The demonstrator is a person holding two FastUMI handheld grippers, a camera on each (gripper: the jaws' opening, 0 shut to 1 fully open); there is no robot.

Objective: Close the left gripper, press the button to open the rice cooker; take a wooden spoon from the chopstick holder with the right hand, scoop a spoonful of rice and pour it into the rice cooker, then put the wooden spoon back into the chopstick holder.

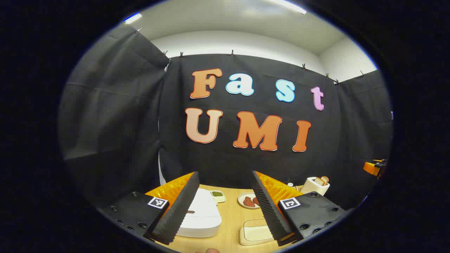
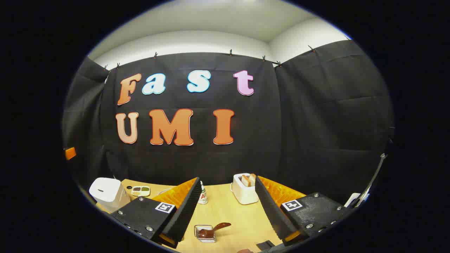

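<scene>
Rice cooker [image 1: 201,214] sits white and lid-down on the wooden table [image 1: 230,218], so nothing of the task looks done yet. The left gripper [image 1: 225,207] hovers above it, jaws wide apart and empty. The right gripper [image 2: 226,211], likewise spread and empty, hangs well right of the cooker, over one small glass holder [image 2: 205,234] with one brown spoon [image 2: 212,230]. One toaster [image 2: 245,189] stands behind.

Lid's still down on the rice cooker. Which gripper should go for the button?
Left. The left gripper, jaws open, sits just above the rice cooker. In the right gripper view the cooker lies far to the side, so the right gripper is probably worse placed.
</scene>
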